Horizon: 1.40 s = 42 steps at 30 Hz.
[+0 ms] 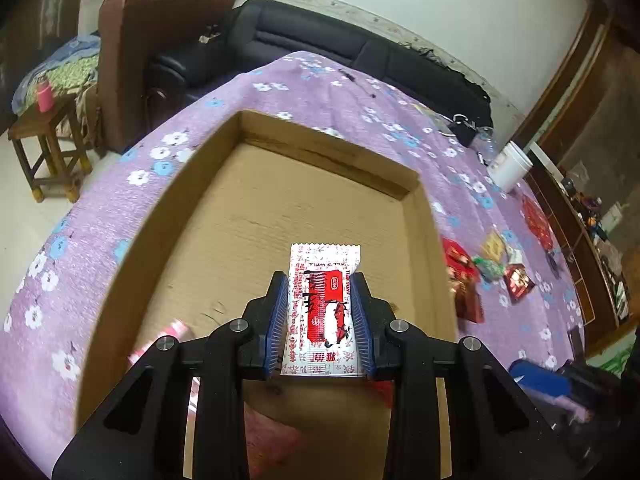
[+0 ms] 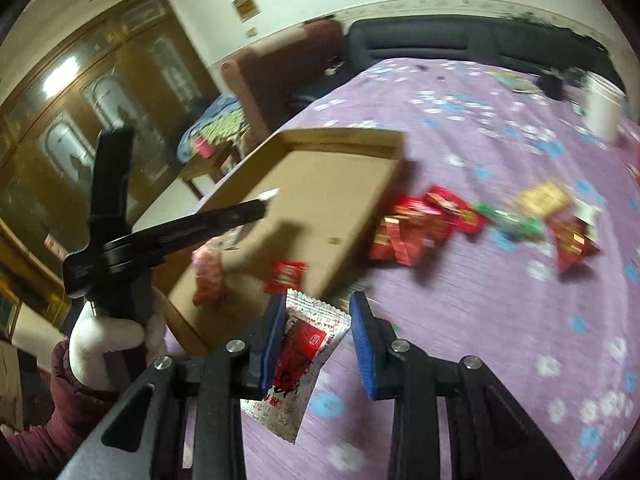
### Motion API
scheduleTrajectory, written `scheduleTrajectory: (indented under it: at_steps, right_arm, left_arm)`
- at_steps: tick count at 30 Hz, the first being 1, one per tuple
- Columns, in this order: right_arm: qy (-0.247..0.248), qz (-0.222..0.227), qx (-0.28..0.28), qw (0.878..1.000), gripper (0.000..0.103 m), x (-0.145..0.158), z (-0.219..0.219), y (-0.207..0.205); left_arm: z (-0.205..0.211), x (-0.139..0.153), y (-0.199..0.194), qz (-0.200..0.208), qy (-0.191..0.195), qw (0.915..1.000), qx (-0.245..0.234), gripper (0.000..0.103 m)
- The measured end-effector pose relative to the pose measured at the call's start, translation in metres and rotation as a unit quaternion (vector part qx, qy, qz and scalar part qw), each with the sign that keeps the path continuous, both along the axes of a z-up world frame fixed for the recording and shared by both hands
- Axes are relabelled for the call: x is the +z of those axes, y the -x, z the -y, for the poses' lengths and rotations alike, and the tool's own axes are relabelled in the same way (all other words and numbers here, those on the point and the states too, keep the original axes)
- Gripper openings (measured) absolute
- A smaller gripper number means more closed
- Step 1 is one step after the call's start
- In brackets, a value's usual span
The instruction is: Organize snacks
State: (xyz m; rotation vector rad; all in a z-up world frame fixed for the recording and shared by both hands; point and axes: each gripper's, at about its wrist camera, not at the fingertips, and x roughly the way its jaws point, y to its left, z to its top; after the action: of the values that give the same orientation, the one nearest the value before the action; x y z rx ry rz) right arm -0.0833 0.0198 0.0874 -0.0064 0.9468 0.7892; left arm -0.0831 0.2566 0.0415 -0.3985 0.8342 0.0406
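Note:
My left gripper (image 1: 320,308) is shut on a white-and-red snack packet (image 1: 322,312) and holds it over the shallow cardboard box (image 1: 200,168). The left gripper also shows in the right wrist view (image 2: 264,198), over the box (image 2: 332,200). My right gripper (image 2: 318,336) is open, its blue pads (image 2: 362,344) apart. A second white-and-red packet (image 2: 304,356) lies tilted between them, touching the left pad; whether it rests on the cloth is unclear. A pink packet (image 2: 208,276) and a small red packet (image 2: 286,276) lie in the box.
Loose red, gold and green snack packets (image 2: 460,216) lie on the purple floral cloth (image 2: 480,320) right of the box, also in the left wrist view (image 1: 492,272). A white tub (image 1: 510,166) stands at the far edge. A dark sofa (image 1: 320,40) lies behind.

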Motion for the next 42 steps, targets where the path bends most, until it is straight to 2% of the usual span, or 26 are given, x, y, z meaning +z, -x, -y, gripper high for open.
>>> scheduleTrajectory:
  at_steps: [5,10,15,17,22,26,29,32,33,34,37,39,40,42]
  right_arm:
    - [0.017,-0.01,0.027,0.999,0.036,-0.012,-0.045,-0.007]
    - [0.024,-0.03,0.023,0.999,0.039,-0.026,-0.065,-0.021]
    - [-0.003,-0.023,0.005,1.0,0.04,-0.016,-0.041,-0.027]
    - [-0.01,-0.008,-0.028,1.0,0.046,-0.007,-0.019,-0.034]
    - [0.011,0.006,-0.107,0.994,0.046,-0.008,0.021,-0.061]
    - [0.036,0.011,-0.121,0.992,0.046,-0.021,0.015,-0.079]
    - [0.056,0.04,-0.144,0.987,0.046,-0.023,0.005,-0.093]
    - [0.074,0.025,-0.125,0.989,0.046,-0.039,-0.005,-0.11]
    - [0.081,0.013,-0.108,0.991,0.045,-0.045,-0.008,-0.112]
    - [0.091,0.006,-0.094,0.991,0.038,-0.051,-0.011,-0.111]
    - [0.077,-0.017,-0.076,0.994,0.026,-0.05,0.003,-0.101]
    - [0.077,-0.043,-0.066,0.994,0.026,-0.052,0.021,-0.09]
    - [0.091,-0.044,-0.066,0.993,0.023,-0.054,0.027,-0.084]
    - [0.119,-0.024,-0.069,0.99,0.023,-0.052,0.045,-0.069]
  left_arm:
    - [-0.014,-0.001,-0.008,-0.003,0.019,0.9998,-0.001,0.031]
    - [-0.029,-0.004,-0.007,-0.001,0.064,0.998,-0.001,0.032]
    - [-0.036,0.005,0.007,0.014,0.085,0.9963,0.008,0.032]
    - [-0.038,0.009,0.015,0.024,0.093,0.9953,0.012,0.032]
    - [-0.027,0.019,0.032,0.046,0.109,0.993,0.003,0.032]
    - [-0.009,0.024,0.038,0.049,0.102,0.9934,-0.019,0.032]
    - [0.003,0.026,0.039,0.045,0.097,0.9938,-0.031,0.032]
    - [0.01,0.026,0.04,0.04,0.096,0.9939,-0.037,0.032]
    - [0.012,0.025,0.04,0.039,0.096,0.9939,-0.038,0.032]
    - [0.014,0.025,0.041,0.037,0.097,0.9938,-0.04,0.032]
    - [0.02,0.025,0.043,0.037,0.097,0.9935,-0.048,0.032]
    - [0.025,0.026,0.044,0.039,0.096,0.993,-0.057,0.032]
    - [0.027,0.027,0.044,0.04,0.094,0.9928,-0.061,0.032]
    - [0.032,0.027,0.044,0.04,0.093,0.9926,-0.067,0.032]
